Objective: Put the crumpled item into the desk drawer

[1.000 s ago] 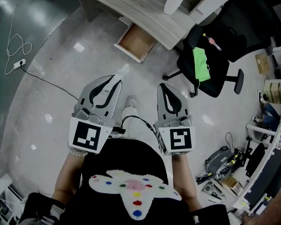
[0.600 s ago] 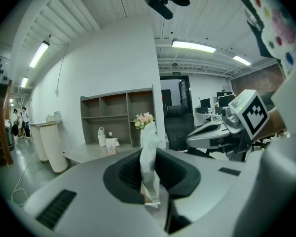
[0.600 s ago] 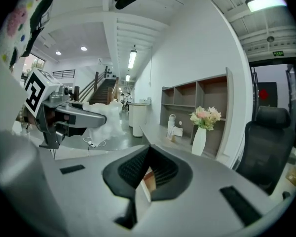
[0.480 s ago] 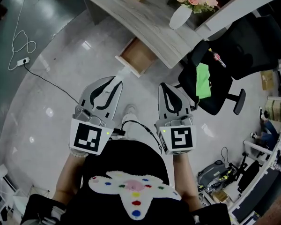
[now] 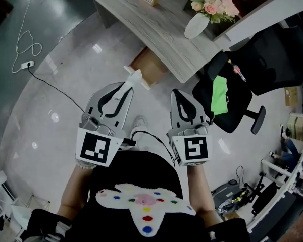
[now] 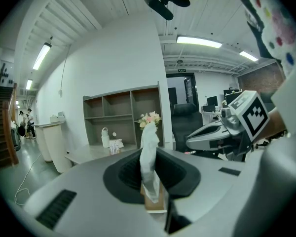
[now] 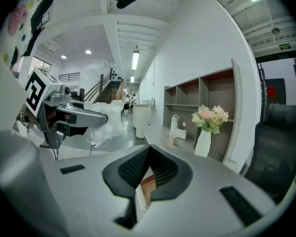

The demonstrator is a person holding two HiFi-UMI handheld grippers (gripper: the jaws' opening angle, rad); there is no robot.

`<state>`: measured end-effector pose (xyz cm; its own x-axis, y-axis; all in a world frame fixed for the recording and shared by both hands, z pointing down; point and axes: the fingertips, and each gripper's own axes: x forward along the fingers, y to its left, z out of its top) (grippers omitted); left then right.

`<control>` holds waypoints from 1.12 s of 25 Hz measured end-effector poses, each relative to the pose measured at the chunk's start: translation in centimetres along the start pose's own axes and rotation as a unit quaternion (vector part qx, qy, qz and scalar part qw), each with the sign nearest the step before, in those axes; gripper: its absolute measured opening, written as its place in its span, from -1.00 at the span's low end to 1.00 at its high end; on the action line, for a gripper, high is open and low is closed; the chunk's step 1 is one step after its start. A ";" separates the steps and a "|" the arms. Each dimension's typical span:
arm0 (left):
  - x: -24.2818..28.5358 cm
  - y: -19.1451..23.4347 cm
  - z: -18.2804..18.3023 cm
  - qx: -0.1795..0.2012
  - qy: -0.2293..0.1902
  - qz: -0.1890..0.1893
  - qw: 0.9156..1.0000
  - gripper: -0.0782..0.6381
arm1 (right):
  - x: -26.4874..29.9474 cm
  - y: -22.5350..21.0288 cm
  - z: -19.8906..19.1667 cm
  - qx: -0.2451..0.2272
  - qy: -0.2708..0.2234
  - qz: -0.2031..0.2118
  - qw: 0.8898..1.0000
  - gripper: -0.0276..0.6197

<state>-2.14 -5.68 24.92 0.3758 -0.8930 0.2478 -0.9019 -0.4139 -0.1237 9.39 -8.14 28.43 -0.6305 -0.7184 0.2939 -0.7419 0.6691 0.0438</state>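
Tissue (image 5: 133,77), crumpled and white, sat pinched in the left gripper (image 5: 126,88), just short of the desk's near edge. Desk (image 5: 136,14): long, grey wood. Black chair (image 5: 232,107) stood at the desk's right end, with a green item on it. Drawer (image 5: 152,66) hung pulled out from under the desk's near edge, its brown inside empty as far as visible. Left gripper's jaws were clamped on the tissue, which stuck up past the tips, right by the drawer front. Right gripper (image 5: 176,93) was near the desk too, jaw tips together, nothing in them. White vase (image 5: 195,26) with flowers stood on the desk.
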 end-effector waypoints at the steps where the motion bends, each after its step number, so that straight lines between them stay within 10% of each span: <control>1: 0.0 0.0 0.1 0.000 0.000 0.001 1.000 -0.61 | 0.1 0.1 0.3 0.004 -0.004 0.004 1.000 -0.90; 28: 0.2 2.0 0.3 0.000 -0.001 -0.022 1.000 -0.61 | 0.0 -0.2 1.4 0.009 -0.011 -0.048 0.999 -0.90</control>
<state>-3.82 -6.73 24.40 0.4152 -0.8746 0.2503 -0.8848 -0.4522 -0.1124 9.24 -8.55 27.07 -0.5612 -0.7833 0.2673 -0.8031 0.5935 0.0531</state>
